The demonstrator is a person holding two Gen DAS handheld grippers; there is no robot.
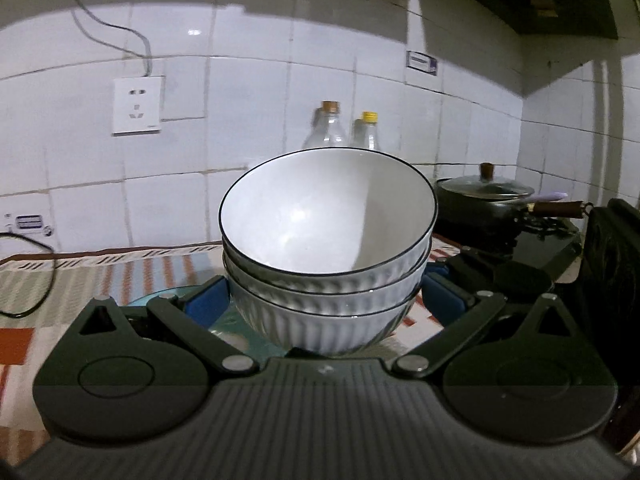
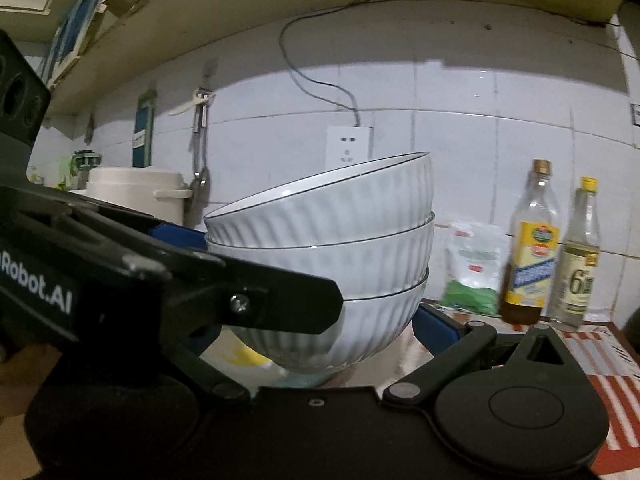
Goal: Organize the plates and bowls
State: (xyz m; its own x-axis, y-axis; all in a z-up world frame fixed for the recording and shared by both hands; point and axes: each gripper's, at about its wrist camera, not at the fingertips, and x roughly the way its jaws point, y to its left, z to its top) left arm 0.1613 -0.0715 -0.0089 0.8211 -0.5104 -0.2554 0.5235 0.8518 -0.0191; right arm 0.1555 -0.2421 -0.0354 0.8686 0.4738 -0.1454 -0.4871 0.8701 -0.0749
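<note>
Three white ribbed ceramic bowls with dark rims are already nested. The stack is flanked by the wide-spread left hand-held gripper; contact cannot be told. The right hand-held gripper likewise straddles it. No plates are clearly seen.

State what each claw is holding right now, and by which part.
Both claws, left claw and right claw, straddle the bottom bowl of the three-bowl stack, at its ribbed sides. Whether either pad actually presses it cannot be told.

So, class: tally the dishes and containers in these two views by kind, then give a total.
White ribbed bowls with dark rims, stacked: 3
Clear glass bottles by the tiled wall: 2
Black lidded pan on the stove: 1
Total: 6
</note>
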